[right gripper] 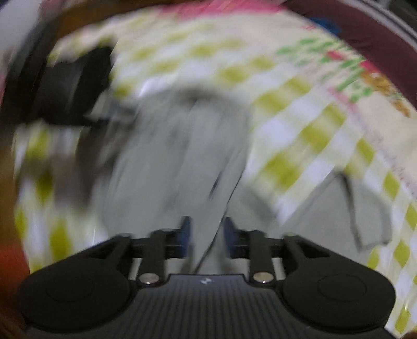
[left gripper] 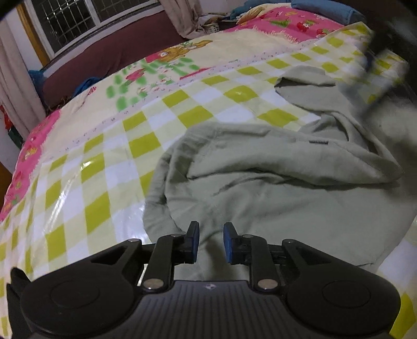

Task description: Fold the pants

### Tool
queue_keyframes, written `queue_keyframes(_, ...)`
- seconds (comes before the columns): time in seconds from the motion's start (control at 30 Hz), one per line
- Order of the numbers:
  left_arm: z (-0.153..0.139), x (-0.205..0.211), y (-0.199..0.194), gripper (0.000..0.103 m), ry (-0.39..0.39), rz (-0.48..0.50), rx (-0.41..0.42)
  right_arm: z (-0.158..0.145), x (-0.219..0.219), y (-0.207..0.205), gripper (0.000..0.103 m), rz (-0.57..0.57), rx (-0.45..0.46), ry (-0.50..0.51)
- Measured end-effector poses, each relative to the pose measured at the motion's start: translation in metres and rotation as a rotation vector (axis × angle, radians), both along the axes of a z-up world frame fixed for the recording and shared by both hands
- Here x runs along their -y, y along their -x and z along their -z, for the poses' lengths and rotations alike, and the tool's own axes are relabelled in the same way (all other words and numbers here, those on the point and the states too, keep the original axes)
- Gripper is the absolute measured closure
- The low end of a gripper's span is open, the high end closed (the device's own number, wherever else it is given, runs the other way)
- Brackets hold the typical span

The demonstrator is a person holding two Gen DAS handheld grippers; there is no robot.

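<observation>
Pale grey-green pants [left gripper: 273,182] lie rumpled on a bed under a yellow-green checked plastic sheet [left gripper: 104,169]. One rounded end [left gripper: 302,80] stretches toward the far right. My left gripper [left gripper: 211,242] is down at the near edge of the cloth, its blue pads close together with a ridge of fabric pinched between them. The right wrist view is blurred by motion. There the pants [right gripper: 177,156] run away from my right gripper [right gripper: 207,234], whose pads stand apart, with a fold line of the cloth passing loosely between them. A loose flap [right gripper: 365,208] lies to the right.
A pink cartoon-print blanket [left gripper: 286,23] covers the far side of the bed, with a maroon bolster [left gripper: 117,52] and a barred window [left gripper: 78,18] behind it. A blue cloth [left gripper: 325,10] lies at the far right. A dark blurred shape [right gripper: 73,86] shows at the upper left.
</observation>
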State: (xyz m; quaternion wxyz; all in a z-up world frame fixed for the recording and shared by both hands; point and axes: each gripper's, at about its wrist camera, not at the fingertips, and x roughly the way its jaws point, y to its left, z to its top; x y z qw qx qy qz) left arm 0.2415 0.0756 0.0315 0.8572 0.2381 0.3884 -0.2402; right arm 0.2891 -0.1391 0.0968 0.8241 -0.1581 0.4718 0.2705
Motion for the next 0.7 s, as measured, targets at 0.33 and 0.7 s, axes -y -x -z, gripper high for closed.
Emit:
queue_keyframes(0.33, 0.031, -0.017, -0.017, 0.055, 0.026, -0.107, 0.011, 0.103, -0.018, -0.135, 0.048, 0.29, -0.195, -0.209)
queue_keyframes(0.7, 0.012, -0.088, -0.003, 0.054, 0.074, -0.35, 0.022, 0.007, -0.11, -0.008, 0.099, -0.174, 0.033, -0.305)
